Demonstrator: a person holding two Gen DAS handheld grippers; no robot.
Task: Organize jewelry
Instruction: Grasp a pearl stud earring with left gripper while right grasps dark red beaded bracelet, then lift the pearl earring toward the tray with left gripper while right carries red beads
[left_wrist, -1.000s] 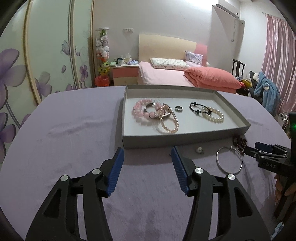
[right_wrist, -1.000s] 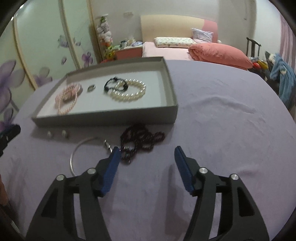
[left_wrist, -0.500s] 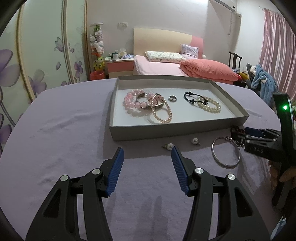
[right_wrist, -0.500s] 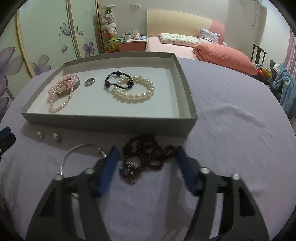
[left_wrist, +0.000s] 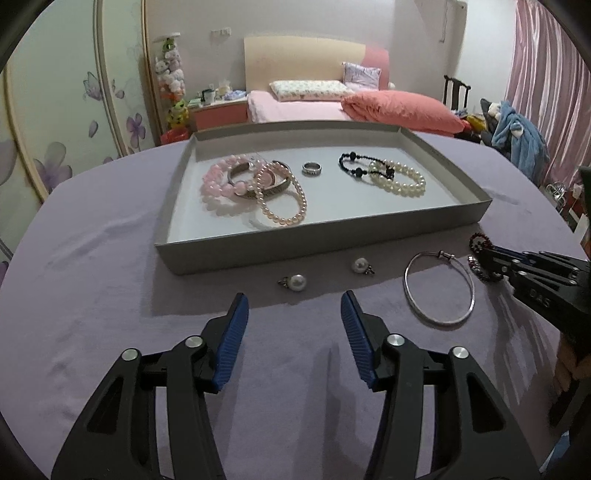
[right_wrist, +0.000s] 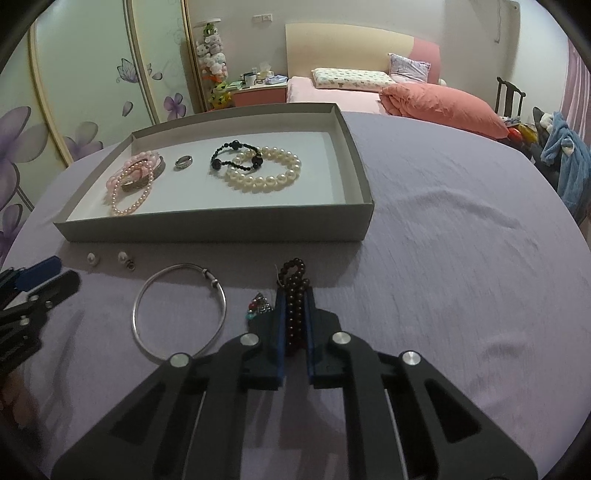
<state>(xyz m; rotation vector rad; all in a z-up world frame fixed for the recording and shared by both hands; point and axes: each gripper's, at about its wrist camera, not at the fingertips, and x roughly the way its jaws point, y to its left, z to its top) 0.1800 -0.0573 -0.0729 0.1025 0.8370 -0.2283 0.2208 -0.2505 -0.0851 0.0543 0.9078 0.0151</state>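
A grey tray (left_wrist: 332, 236) (right_wrist: 221, 230) on the purple cloth holds pink, pearl and black bracelets and a ring (left_wrist: 312, 168). In front of it lie two pearl earrings (left_wrist: 297, 282) (left_wrist: 360, 264) and a silver bangle (left_wrist: 439, 291) (right_wrist: 179, 314). My right gripper (right_wrist: 294, 295) is shut on a dark red bead string (right_wrist: 295, 295) in front of the tray; it also shows in the left wrist view (left_wrist: 491, 254). My left gripper (left_wrist: 293, 306) is open and empty, just short of the earrings.
A small colourful charm (right_wrist: 258, 308) lies beside the right gripper's left finger. A bed (left_wrist: 332, 103), a nightstand and a chair with clothes (left_wrist: 513, 136) stand beyond the table. The table's round edge curves away on both sides.
My right gripper has moved forward and closed on the dark red bead string. My left gripper has come closer to the earrings and stayed open.
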